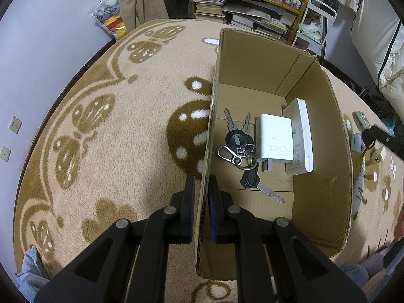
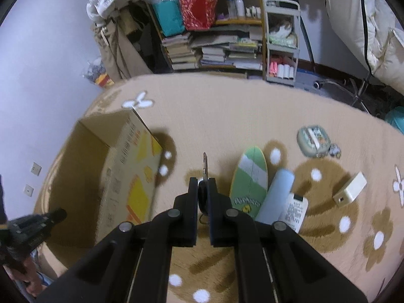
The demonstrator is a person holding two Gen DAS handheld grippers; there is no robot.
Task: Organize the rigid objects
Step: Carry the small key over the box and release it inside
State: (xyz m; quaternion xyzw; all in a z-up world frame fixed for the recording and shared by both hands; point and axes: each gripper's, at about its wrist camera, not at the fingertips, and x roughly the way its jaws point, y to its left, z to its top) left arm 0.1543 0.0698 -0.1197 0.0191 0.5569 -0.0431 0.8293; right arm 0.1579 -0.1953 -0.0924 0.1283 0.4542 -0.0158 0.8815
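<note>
Cardboard box (image 1: 255,58) wall pinched, key (image 2: 205,166) gripped

Black gripper (image 1: 202,179), silver pivot screws

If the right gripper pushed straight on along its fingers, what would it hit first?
Most likely the bare blanket. The right gripper is shut on a key, and nothing lies ahead of its tip; the cardboard box stands left.
</note>
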